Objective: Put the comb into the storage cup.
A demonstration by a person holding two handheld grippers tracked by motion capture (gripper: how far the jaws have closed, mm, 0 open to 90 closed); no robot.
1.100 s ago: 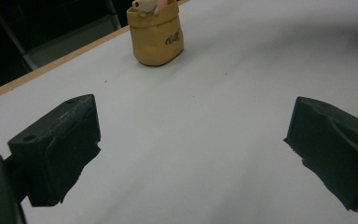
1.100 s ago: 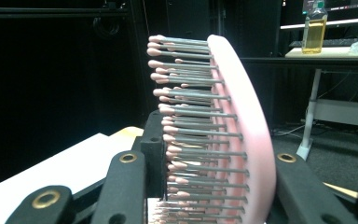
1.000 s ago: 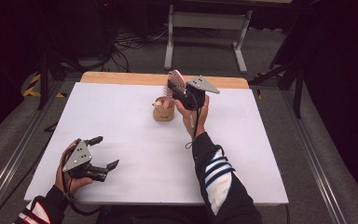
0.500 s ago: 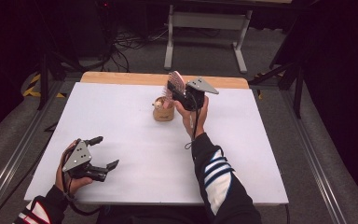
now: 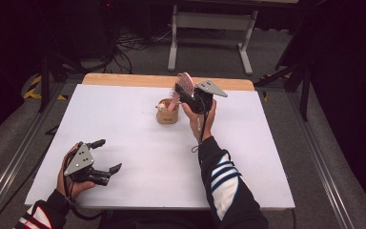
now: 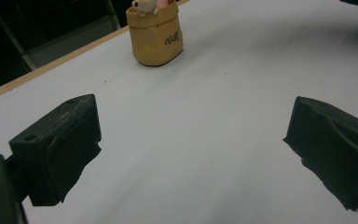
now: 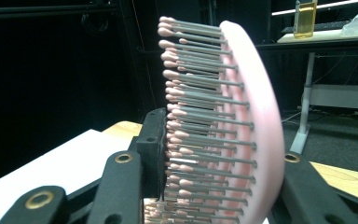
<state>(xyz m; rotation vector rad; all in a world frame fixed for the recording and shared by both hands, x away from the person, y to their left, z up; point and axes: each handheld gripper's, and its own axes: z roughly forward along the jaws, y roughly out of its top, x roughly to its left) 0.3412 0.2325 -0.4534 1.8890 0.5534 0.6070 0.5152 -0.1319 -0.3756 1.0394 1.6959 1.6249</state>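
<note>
right hand-held gripper: raised above the far middle of the worktop, jaws pinching a pink hairbrush
grip detail: in the right gripper view one black jaw presses on the bristle tips, the other sits behind the pink back of the hairbrush; pads on it
jaw motion: eased open a hair just now, brush head between them and not let go
hairbrush: held in the air, head up, bristles facing left in the high view; just above and right of the cup
cup: small tan holder, upright on the worktop, far centre; a little toy animal figure and something pink stick out of its top
cup, left gripper view: same tan cup with dark lettering on its side, far ahead of the jaws, well apart from them
left hand-held gripper: near left corner of the worktop, jaws spread wide, nothing between them
left hand: wrapped around the gripper body, low over the white surface
right hand: grips the gripper from below, forearm in a dark striped sleeve reaching in from the near edge
worktop: white sheet, wooden strip showing along the far edge
</note>
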